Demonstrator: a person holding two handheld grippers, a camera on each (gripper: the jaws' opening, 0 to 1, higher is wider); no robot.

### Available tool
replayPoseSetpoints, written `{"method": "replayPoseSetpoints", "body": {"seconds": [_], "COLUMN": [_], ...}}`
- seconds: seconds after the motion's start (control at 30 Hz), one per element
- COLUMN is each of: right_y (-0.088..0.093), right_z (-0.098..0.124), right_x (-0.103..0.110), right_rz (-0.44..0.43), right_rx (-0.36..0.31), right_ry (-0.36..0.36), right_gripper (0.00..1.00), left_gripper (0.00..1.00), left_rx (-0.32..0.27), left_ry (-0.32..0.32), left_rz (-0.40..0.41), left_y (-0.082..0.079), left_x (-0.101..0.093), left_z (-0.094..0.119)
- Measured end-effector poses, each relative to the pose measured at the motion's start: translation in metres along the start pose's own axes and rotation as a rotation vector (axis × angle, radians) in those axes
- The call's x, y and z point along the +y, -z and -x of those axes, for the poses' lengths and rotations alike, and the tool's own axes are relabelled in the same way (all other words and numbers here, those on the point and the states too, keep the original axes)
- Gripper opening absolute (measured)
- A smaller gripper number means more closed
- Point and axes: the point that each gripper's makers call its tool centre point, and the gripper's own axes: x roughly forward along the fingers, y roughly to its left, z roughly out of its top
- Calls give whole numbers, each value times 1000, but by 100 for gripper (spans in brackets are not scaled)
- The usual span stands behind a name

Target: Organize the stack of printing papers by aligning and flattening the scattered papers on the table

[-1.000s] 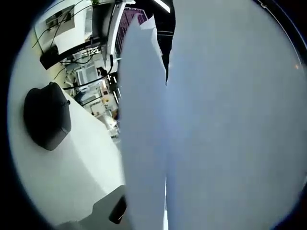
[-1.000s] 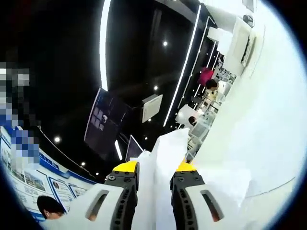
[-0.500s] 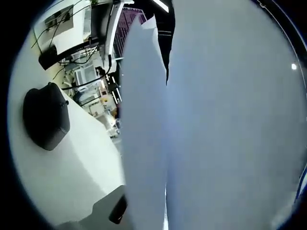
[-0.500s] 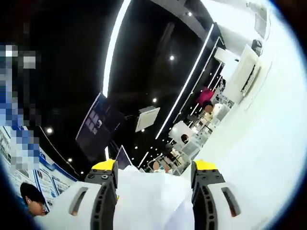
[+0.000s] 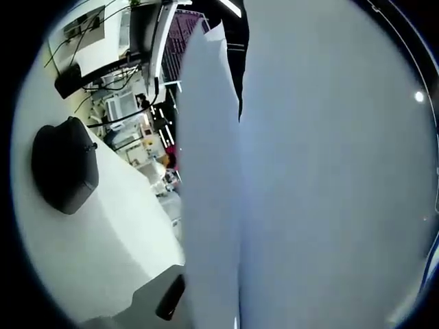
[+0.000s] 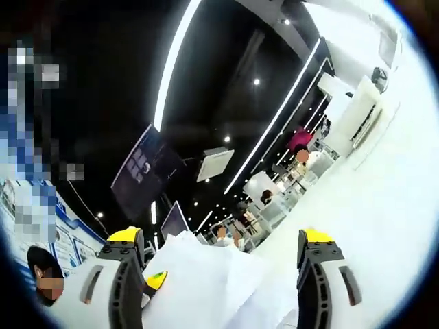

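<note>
close up against the left gripper's camera, papers (image 5: 322,178) standing edge-on, pale grey-white, one narrower sheet edge overlapping a broad sheet that spreads to the right of the view. own jaws hidden behind the sheets, so cannot tell whether clenched on them or released. off to the left of the sheets, white table (image 5: 82,253), with a black rounded object (image 5: 63,164) resting on it, well apart from the papers. down near the base of the sheets, a small dark item (image 5: 169,306) on a grey patch, too blurred to name. beyond the table edge, cluttered shelves and cables (image 5: 130,116), small and indistinct.

over in the right gripper view, right gripper (image 6: 223,274) spread wide, yellow-tipped jaws standing well apart, released, gripping nothing. between the jaws and low, the crumpled top edges of the same papers (image 6: 206,288), loose, nearer the left jaw; touching either jaw or not, cannot tell. a small yellow piece (image 6: 156,279) just beside the left jaw, peeking past the sheet edge. ahead of the jaws, a dark ceiling with long light strips (image 6: 274,120) and a hanging dark screen (image 6: 140,171). to the right, a pale white surface (image 6: 370,205). far ahead, small figures of people (image 6: 300,144), one in a pink top.
</note>
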Motion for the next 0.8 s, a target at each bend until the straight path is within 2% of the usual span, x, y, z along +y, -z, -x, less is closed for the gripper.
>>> {"method": "replayPoseSetpoints", "body": {"seconds": [0.33,0.57,0.8], "right_y": [-16,-30,-41], "right_z": [16,31,46], "right_x": [-12,-16,-30], "right_rz": [74,171,271], "right_rx": [14,45,94], "right_ry": [20,2,16], "right_gripper": [90,90,90], "left_gripper": [6,6,6], "left_rx": [-2,-1,-4], "left_ry": [3,0,0], "left_rz": [4,7,6], "left_y": [1,2,1], "left_x": [-3,-5,-4], "left_z": [1,2,2]}}
